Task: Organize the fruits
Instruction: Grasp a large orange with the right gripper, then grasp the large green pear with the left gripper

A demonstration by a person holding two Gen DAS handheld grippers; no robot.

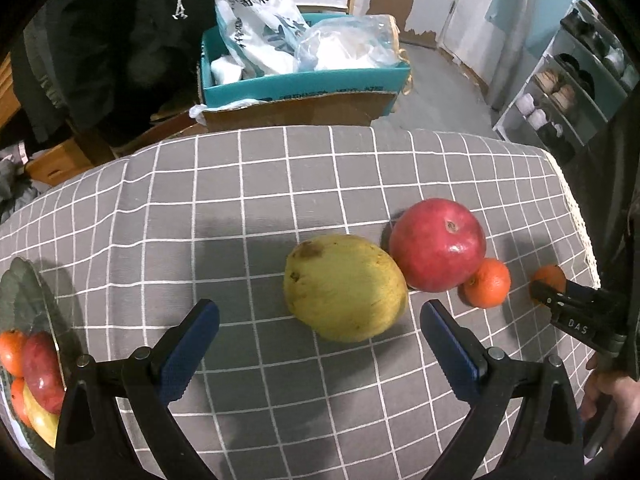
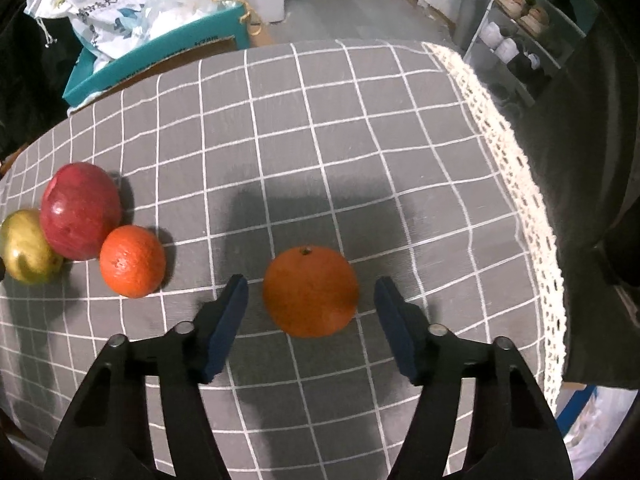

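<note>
A grey checked tablecloth (image 1: 240, 184) covers the table, its lace trim (image 2: 520, 184) along the right edge. The yellow pear (image 1: 346, 286) lies mid-table, touching the red apple (image 1: 438, 245) behind it; a small orange (image 1: 487, 283) touches the apple. Nearer the lace edge sits a second orange (image 2: 311, 291). The left gripper (image 1: 319, 322) stands wide open just before the pear — no contact. The right gripper (image 2: 311, 293) straddles the second orange, pads not touching it. A glass plate (image 1: 24, 280) at the left edge holds more fruit.

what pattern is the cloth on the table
Grey with a white grid of squares, and a white lace trim along its edge; the tablecloth shows best in the right wrist view.
</note>
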